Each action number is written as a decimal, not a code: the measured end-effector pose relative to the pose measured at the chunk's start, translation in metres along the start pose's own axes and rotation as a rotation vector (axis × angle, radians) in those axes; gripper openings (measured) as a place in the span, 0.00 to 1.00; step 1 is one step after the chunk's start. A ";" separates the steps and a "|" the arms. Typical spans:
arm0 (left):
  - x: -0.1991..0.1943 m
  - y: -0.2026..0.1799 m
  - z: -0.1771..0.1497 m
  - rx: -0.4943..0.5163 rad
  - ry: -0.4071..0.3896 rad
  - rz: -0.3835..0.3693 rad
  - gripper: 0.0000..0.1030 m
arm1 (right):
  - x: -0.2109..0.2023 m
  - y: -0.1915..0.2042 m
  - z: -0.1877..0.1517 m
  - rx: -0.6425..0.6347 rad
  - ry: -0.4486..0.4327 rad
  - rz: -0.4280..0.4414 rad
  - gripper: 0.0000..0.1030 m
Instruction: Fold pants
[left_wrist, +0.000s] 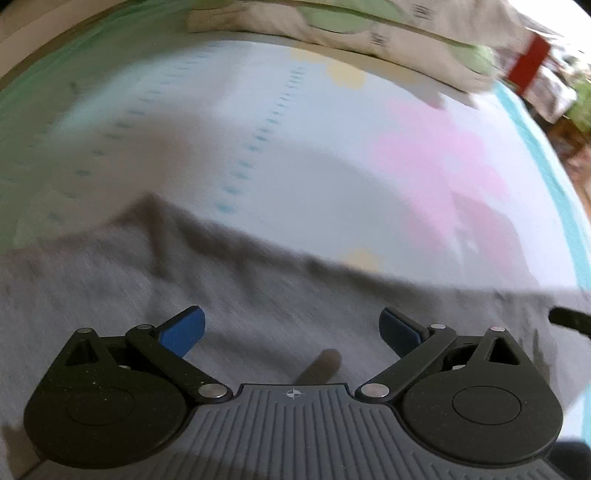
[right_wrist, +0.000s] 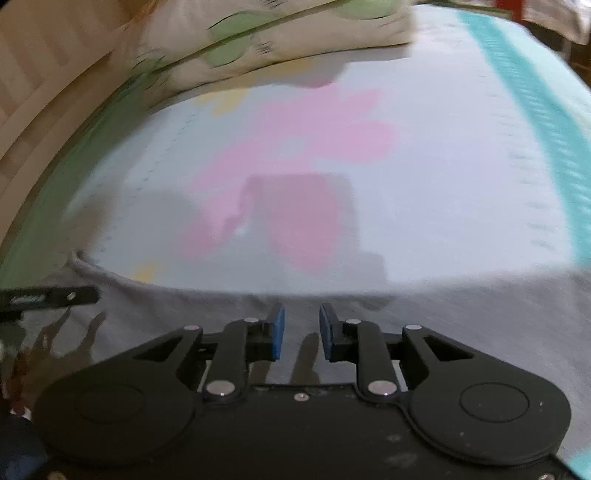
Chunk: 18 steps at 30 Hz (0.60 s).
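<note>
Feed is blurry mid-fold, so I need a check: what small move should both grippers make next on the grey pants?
Probably lower both onto the pants' far edge and pinch it: the left gripper is wide open, the right gripper narrowly open, neither holding cloth.

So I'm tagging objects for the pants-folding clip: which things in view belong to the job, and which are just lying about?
Part of the job:
- grey pants, spread on the bed
- left gripper, jaws wide open
- right gripper, narrow gap, nothing between

Just lying about:
- bed sheet, only the work surface
- stacked pillows at the far end
</note>
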<state>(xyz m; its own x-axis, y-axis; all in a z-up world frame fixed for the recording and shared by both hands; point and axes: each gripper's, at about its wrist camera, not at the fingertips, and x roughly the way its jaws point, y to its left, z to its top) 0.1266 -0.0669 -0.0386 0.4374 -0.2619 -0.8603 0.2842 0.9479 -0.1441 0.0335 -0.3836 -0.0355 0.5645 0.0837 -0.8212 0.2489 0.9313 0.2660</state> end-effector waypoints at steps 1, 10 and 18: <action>-0.002 -0.007 -0.009 0.009 0.009 -0.017 0.99 | -0.010 -0.011 -0.007 0.013 -0.007 -0.024 0.23; 0.008 -0.036 -0.063 0.030 0.084 -0.060 0.99 | -0.052 -0.099 -0.088 0.192 0.049 -0.206 0.22; 0.014 -0.042 -0.069 0.085 0.084 -0.025 0.99 | -0.076 -0.098 -0.103 0.198 -0.021 -0.161 0.42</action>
<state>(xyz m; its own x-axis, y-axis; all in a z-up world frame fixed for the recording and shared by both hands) 0.0624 -0.0980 -0.0782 0.3572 -0.2662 -0.8953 0.3676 0.9212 -0.1273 -0.1155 -0.4447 -0.0509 0.5209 -0.0695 -0.8508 0.4849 0.8444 0.2279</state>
